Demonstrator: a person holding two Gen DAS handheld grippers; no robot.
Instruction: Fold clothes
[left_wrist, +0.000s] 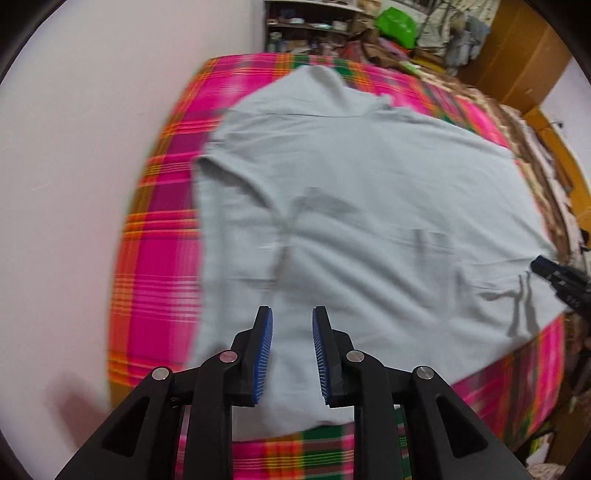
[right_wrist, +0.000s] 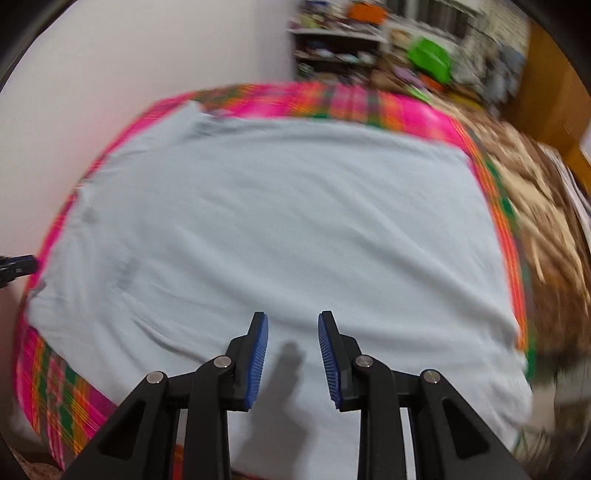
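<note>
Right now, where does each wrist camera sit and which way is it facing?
Left wrist: on the left gripper, angled down at the pale grey-blue T-shirt on the pink plaid bedcover; own open blue-padded fingers show, the right gripper's tip at far right.
Right wrist: on the right gripper, angled down over the shirt's plain body; own open fingers show.
Shared: shirt, bedcover, white wall, cluttered shelves.

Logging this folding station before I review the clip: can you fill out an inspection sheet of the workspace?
Surface: bed under a pink plaid sheet.
Job's things: pale grey shirt spread flat, a few wrinkles.
Clutter: brown patterned blanket beside the shirt.
Grippers: left gripper open, empty; right gripper open, empty, both above the shirt.
Cables: nothing seen.
Surroundings: white wall, crowded shelves, green bag.
</note>
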